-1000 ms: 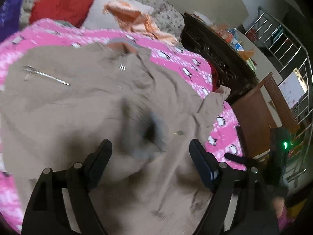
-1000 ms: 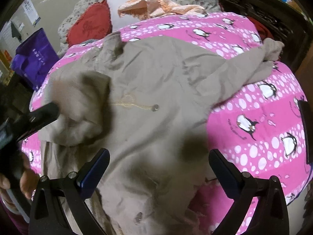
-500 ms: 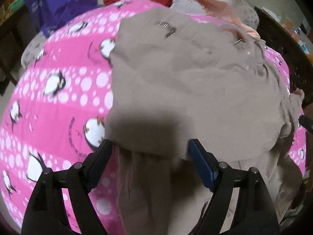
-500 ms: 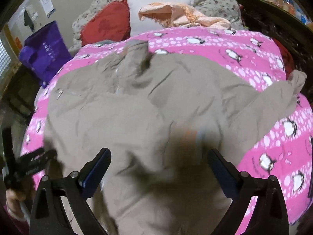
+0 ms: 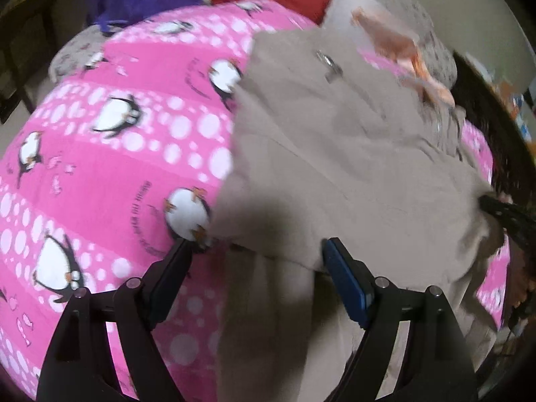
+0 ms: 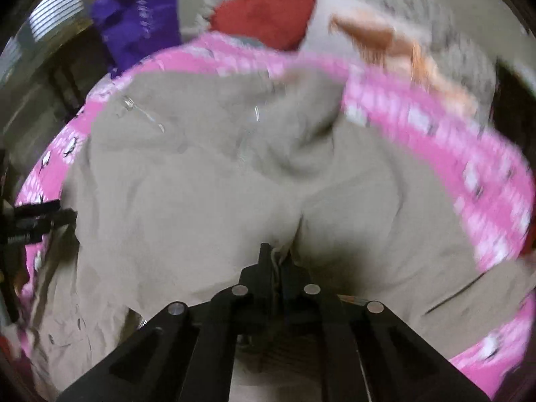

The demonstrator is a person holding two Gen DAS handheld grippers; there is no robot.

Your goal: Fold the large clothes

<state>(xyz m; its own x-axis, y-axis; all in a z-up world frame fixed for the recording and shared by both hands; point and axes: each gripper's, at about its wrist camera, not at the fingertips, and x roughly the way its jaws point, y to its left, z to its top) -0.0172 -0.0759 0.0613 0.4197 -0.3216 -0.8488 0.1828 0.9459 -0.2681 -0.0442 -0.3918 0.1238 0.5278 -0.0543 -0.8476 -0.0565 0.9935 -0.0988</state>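
Now the right tongs (image 6: 277, 258) are clenched on a pinch of the beige jacket (image 6: 201, 201), low in the frame's centre. That jacket lies spread over the pink penguin blanket (image 5: 117, 154) on the bed. At lower centre, the left tongs (image 5: 258, 251) gape released over the jacket's near edge.
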